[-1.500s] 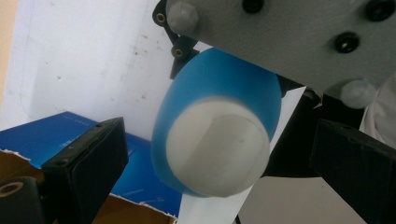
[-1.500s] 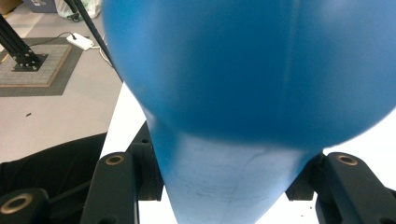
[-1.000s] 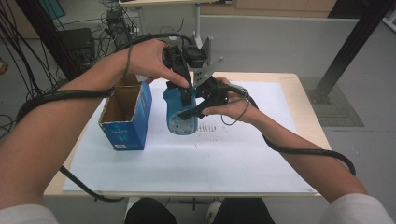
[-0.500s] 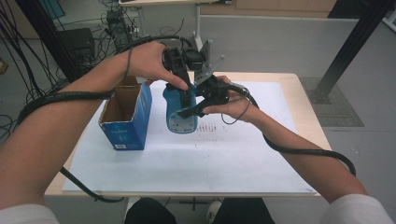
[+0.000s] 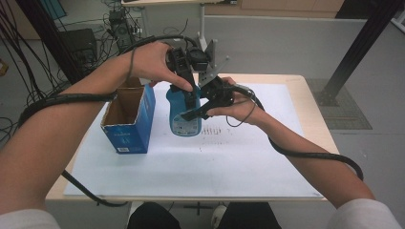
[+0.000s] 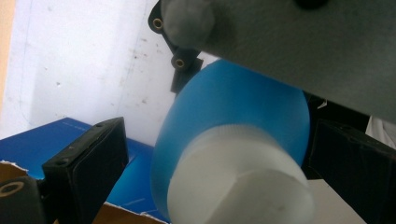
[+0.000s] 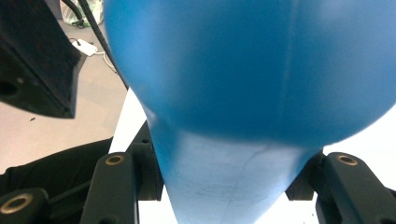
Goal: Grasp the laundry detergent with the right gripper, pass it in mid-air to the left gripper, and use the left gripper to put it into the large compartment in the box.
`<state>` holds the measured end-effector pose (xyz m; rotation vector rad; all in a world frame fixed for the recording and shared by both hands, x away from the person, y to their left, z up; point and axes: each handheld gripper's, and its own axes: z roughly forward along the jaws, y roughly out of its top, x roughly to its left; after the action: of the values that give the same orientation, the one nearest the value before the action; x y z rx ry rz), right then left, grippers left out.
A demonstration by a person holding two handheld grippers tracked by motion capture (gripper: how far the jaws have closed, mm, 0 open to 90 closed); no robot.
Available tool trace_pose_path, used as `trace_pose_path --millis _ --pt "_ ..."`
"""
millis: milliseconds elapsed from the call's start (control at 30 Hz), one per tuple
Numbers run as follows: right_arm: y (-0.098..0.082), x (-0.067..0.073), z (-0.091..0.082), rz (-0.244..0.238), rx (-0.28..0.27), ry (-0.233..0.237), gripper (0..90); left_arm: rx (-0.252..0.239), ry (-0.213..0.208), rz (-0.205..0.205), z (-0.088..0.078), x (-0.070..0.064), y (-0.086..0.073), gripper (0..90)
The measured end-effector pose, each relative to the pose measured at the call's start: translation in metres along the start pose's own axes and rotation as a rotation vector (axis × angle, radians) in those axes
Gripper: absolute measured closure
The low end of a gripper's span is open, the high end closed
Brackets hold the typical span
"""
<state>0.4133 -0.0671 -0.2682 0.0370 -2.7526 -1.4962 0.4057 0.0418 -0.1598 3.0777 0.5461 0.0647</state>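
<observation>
The right gripper (image 5: 191, 113) pinches the blue bottle (image 5: 185, 114) upright near the surface's far edge. The left gripper (image 5: 190, 93) straddles its white cap (image 6: 238, 179), jaws spread. Unscrewing seems next, which calls for clamping the cap first.

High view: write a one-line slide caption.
Right gripper clamps the blue bottle while the left gripper straddles its top, beside an open blue box.

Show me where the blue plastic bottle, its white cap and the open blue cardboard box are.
blue plastic bottle (image 5: 185, 121), high view, lower labelled body.
white cap (image 6: 238, 186), left gripper view, cap side.
open blue cardboard box (image 5: 128, 136), high view, front wall.
</observation>
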Motion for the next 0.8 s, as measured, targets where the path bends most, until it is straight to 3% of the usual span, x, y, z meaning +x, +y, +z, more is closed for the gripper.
trace_pose_path --millis 233,800 --pt "0.0016 0.0001 -0.0006 -0.001 -0.007 0.006 44.1 -0.009 0.002 -0.014 0.0003 -0.0004 -0.0014 4.9" --pt "0.0025 0.0005 -0.0027 -0.008 -0.011 0.0 44.1 0.01 0.009 -0.004 0.0005 -0.0009 0.0001 4.9"
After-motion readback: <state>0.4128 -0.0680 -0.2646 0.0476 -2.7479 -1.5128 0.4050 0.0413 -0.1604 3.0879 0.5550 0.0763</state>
